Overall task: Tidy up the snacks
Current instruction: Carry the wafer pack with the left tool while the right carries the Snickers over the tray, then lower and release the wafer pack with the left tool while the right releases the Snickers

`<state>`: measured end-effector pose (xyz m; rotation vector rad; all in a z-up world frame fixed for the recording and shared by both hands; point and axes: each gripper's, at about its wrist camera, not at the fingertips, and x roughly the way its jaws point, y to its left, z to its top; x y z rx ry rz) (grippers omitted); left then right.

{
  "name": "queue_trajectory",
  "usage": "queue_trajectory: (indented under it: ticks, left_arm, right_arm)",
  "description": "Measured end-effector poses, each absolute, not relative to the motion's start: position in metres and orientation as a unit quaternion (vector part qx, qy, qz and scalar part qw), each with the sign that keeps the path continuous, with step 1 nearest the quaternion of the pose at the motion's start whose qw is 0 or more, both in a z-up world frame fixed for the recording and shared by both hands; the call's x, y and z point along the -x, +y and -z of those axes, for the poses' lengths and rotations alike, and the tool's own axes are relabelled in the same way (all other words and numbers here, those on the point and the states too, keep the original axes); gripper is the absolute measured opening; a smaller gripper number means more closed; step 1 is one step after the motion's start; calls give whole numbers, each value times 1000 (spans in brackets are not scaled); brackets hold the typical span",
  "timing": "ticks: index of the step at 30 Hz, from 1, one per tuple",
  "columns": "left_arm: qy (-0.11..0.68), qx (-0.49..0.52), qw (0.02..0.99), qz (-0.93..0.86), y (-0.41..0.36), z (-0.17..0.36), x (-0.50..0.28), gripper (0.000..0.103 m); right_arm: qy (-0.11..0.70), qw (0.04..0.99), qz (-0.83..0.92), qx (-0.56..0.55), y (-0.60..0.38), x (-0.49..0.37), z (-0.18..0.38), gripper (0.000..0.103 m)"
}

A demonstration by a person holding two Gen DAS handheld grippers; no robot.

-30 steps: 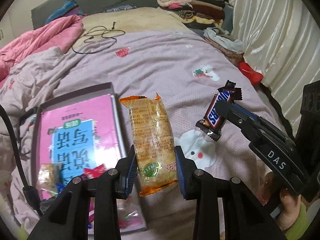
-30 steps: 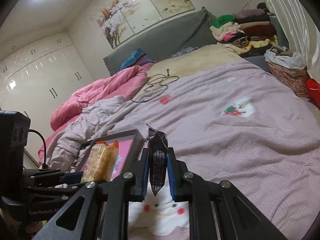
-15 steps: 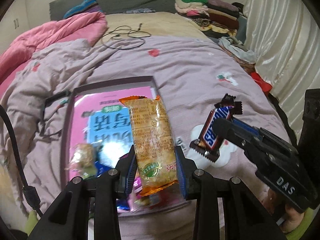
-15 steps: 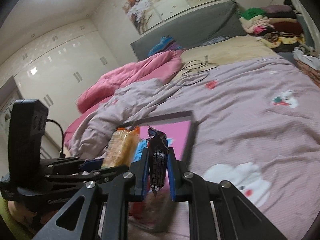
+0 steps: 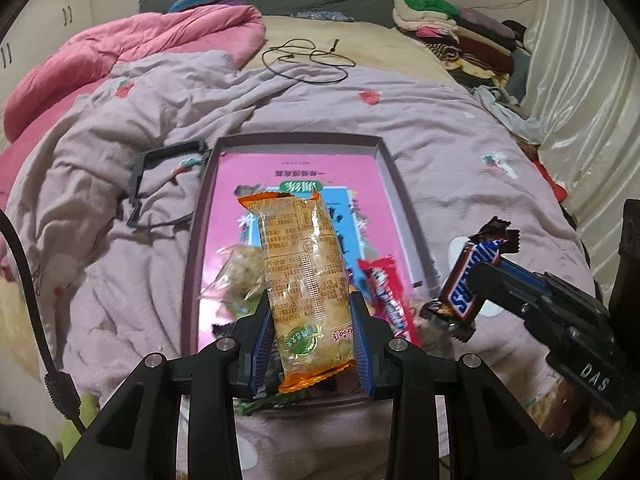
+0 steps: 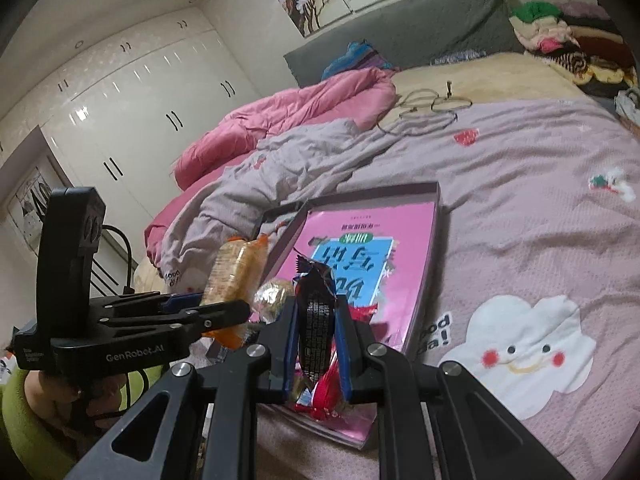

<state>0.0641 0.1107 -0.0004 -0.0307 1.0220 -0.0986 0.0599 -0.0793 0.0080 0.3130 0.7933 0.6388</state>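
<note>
My left gripper (image 5: 312, 344) is shut on a yellow-orange biscuit pack (image 5: 304, 276) and holds it above the near end of a shallow pink-lined box (image 5: 390, 168). My right gripper (image 6: 316, 354) is shut on a Snickers bar (image 6: 316, 320), also seen in the left wrist view (image 5: 468, 284) just right of the box's near right corner. Several snacks lie in the box's near end: a red wrapper (image 5: 386, 296) and a clear-wrapped snack (image 5: 236, 276). The left gripper with the biscuit pack (image 6: 236, 272) shows in the right wrist view.
The box lies on a mauve bedspread (image 5: 440, 128). A black frame (image 5: 160, 184) lies left of it. A pink duvet (image 5: 132, 48), a black cable (image 5: 308, 60) and folded clothes (image 5: 452, 32) are farther back. A curtain (image 5: 580, 100) hangs at the right.
Both grippers have moved left with their snacks, from beside the box to over its near end. The box now sits centred under the left gripper.
</note>
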Motion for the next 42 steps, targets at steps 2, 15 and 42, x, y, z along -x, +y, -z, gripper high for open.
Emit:
queue_trajectory:
  ticks: [2, 15, 42]
  left_arm:
    - [492, 13, 870, 44, 113, 4, -62, 37]
    - [505, 0, 862, 40, 108, 20, -61, 37]
    - [519, -2, 854, 42, 101, 33, -64, 37]
  right_arm:
    - [386, 856, -308, -153, -80, -60, -4, 17]
    - [441, 817, -337, -157, -70, -63, 20, 17]
    - [450, 819, -345, -93, -38, -55, 37, 17]
